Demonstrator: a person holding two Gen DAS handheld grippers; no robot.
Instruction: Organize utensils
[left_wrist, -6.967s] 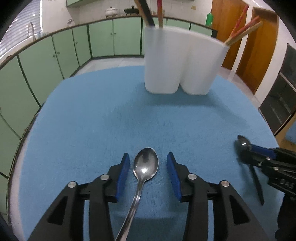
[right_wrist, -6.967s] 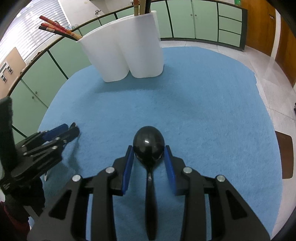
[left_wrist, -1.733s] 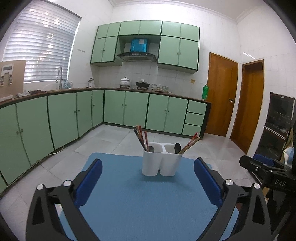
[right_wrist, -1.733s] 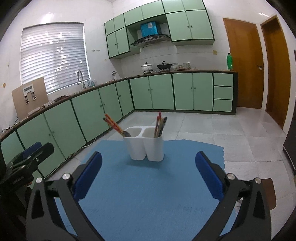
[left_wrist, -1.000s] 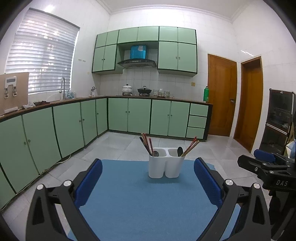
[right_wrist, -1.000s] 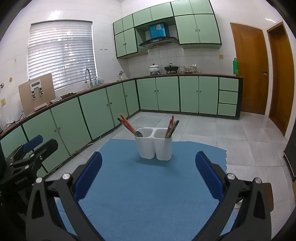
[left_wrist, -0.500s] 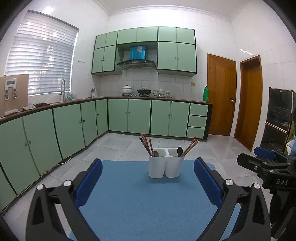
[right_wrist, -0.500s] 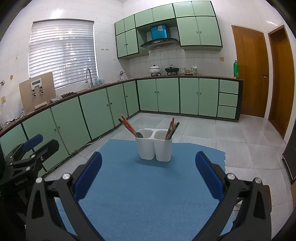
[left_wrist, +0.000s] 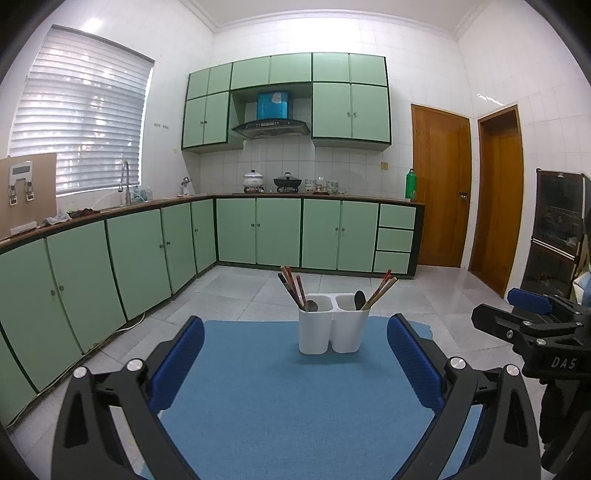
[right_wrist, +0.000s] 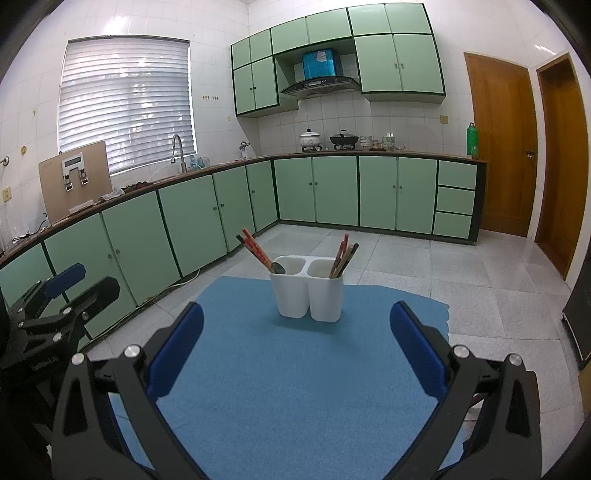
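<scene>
A tiled kitchen with green cabinets wraps round behind, and below me lies a blue mat.

From my left wrist camera, my left gripper hangs above the near part of the mat, its 2 blue-padded jaws spread wide with nothing between them. Well ahead, near the mat's far edge, stands the white holder, upright, its 2 compartments side by side across my view. In the left compartment the dark and red chopsticks stand on end, long axes leaning up and to the left, with a metal spoon bowl-up beside them. In the right compartment a black spoon stands bowl-up, and a second bundle of red and wooden chopsticks leans up and to the right. My right gripper shows at the right edge, side-on and clear of the holder.

From my right wrist camera, the right gripper's jaws are likewise spread wide and empty above the mat. The holder sits ahead between the blue pads, well apart from them. Here the red chopsticks in its left compartment tilt up and left, with a dark spoon bowl at their base; the other bundle in the right compartment tilts slightly up and right. My left gripper appears at the left edge, off the mat.
</scene>
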